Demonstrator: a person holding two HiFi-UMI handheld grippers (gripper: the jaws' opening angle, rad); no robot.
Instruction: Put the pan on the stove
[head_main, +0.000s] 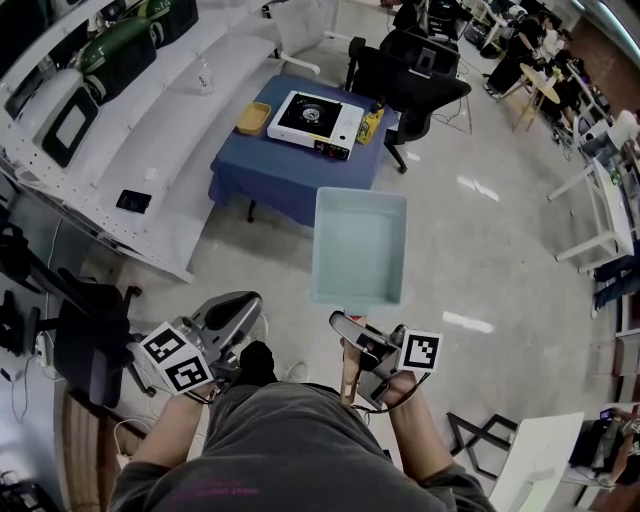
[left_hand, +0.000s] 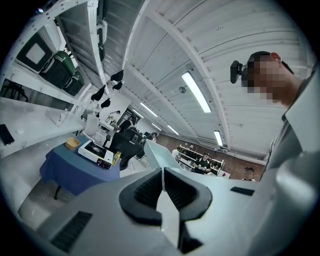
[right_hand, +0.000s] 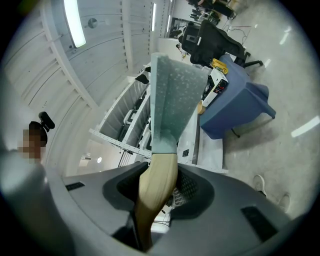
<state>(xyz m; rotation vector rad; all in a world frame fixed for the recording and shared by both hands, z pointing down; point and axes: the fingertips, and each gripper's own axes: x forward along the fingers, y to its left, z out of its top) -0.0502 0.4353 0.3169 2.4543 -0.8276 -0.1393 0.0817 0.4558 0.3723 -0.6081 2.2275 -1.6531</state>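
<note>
Pads (left_hand: 145, 192) of your left gripper (head_main: 240, 315) are pressed together with nothing between them. That hand is free, probably because one grip is enough for this load. Just off its fingertips to the left, a long white bench (head_main: 150, 150) runs forward, and its edge limits any swing that way. The stove (head_main: 315, 122) is well ahead of both sets of fingertips, on a blue table (head_main: 270, 175). A yellow dish (head_main: 253, 117) is close beside its left end and a yellow bottle (head_main: 371, 125) touches or nearly touches its right end. Your right gripper (head_main: 360, 340) is clamped on the wooden handle (right_hand: 157, 185) of the pan (head_main: 360, 245). The square pale-green body reaches straight out beyond the fingertips and is held roughly level over bare floor, well short of the table. Gripping far back on the handle keeps the jaws away from the rim, but it leaves the weight hanging forward. Floor ahead looks open, and a black chair (head_main: 410, 80) stands behind the table's right corner.
</note>
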